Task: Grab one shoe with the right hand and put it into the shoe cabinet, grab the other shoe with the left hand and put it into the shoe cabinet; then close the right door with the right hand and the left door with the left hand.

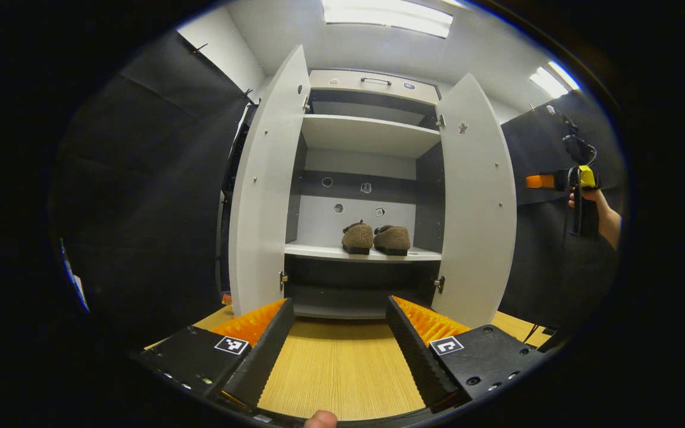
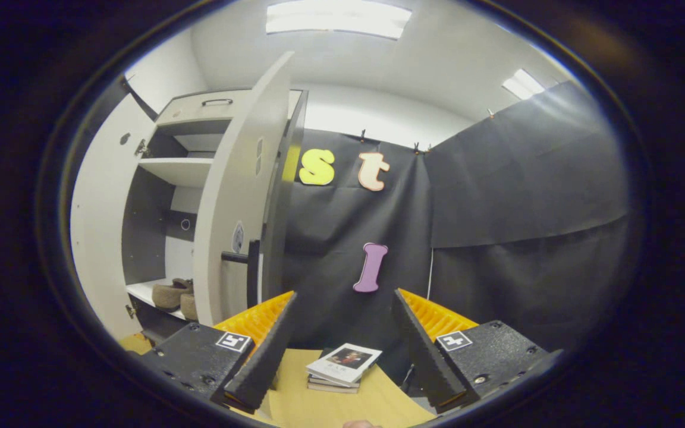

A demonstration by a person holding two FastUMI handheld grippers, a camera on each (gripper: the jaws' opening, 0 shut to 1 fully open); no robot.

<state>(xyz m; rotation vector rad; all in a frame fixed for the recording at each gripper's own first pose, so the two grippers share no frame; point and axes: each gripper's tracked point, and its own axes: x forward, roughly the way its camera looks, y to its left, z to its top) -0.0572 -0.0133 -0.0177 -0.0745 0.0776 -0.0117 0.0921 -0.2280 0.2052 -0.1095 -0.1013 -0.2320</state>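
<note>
Black cloth walled the booth, and a wooden surface [image 1: 336, 368] lay before a white shoe cabinet [image 1: 372, 134].

We logged the cabinet with both doors swung wide: left door [image 1: 265, 196] and right door [image 1: 476, 202]. Two brown shoes sat side by side, touching, on the lower shelf [image 1: 313, 251], toes toward the back: left shoe [image 1: 358, 236], right shoe [image 1: 392, 238].

We recorded the left hand-held gripper [image 1: 338, 333] low over the surface, facing the cabinet, its fingers spread apart and holding nothing.

In the left gripper view, the right hand-held gripper [image 1: 580, 178] stood off beyond the right door, held up in a person's hand [image 1: 603, 211]. In its own view, the right hand-held gripper [image 2: 342, 333] showed its fingers spread apart with nothing between them, pointing at the cloth wall just past the right door's edge [image 2: 241, 196].

We also noted a small stack of books [image 2: 342, 367] on the surface below that gripper, and the shoes [image 2: 171, 293] visible in the cabinet at far left.
</note>
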